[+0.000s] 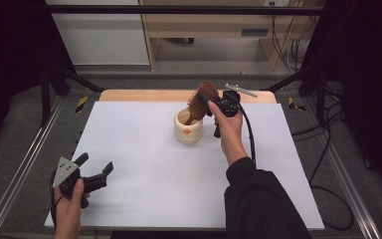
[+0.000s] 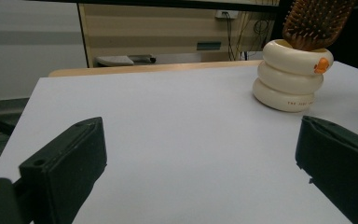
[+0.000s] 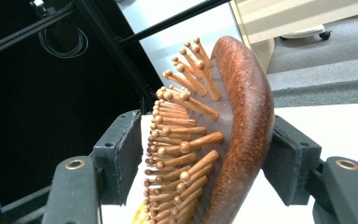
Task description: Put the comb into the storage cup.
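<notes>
A wooden hairbrush [image 1: 202,99] stands tilted in a cream ringed cup [image 1: 188,128] at the back middle of the white table [image 1: 144,164], handle down inside the cup. My right gripper [image 1: 210,102] reaches in from the right with the brush head [image 3: 242,130] between its jaws. The right pad lies against the brush's smooth back, while the bristle tips stand just off the left pad, so the jaws are open. My left gripper [image 1: 97,162] rests at the front left corner, open and with nothing in it. In its own view the left gripper [image 2: 200,154] faces the cup [image 2: 289,79] and brush [image 2: 314,23] far off.
A wooden board edge [image 1: 144,94] runs along the table's back. Black frame posts [image 1: 47,84] and metal rails [image 1: 20,169] flank the table. A black cable [image 1: 251,139] trails from the right gripper over the person's sleeve [image 1: 263,199].
</notes>
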Motion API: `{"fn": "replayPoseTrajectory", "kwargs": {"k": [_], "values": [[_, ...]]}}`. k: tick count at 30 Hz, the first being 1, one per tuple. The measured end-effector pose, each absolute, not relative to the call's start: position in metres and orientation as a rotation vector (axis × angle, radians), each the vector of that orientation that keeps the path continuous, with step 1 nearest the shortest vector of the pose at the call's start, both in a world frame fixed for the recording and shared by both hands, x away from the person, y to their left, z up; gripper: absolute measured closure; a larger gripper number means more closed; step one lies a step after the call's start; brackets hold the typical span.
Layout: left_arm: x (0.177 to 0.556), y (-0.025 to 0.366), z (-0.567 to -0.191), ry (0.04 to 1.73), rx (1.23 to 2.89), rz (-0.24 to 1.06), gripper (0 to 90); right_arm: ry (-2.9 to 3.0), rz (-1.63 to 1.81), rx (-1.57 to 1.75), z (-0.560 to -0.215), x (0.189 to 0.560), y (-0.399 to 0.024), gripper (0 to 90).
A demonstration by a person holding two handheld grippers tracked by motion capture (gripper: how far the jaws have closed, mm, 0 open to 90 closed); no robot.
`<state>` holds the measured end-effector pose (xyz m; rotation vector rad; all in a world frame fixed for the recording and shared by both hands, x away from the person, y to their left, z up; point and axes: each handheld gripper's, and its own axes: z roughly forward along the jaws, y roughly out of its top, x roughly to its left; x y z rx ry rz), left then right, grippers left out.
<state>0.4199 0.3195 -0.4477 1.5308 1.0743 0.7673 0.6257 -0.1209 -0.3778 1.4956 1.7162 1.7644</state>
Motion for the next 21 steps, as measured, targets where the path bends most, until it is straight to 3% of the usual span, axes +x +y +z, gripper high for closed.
{"fn": "replayPoseTrajectory", "kwargs": {"k": [10,21], "values": [[0.4197,0.3196,-0.4474,1.072,1.528,0.769,1.9,1.705,1.768,1.483,-0.3757,0.6253,-0.1225,34.0],[0.4200,0.3192,-0.4475,1.074,1.530,0.768,1.9,1.703,1.731,1.464,-0.3712,0.6231,-0.1275,27.2]]}}
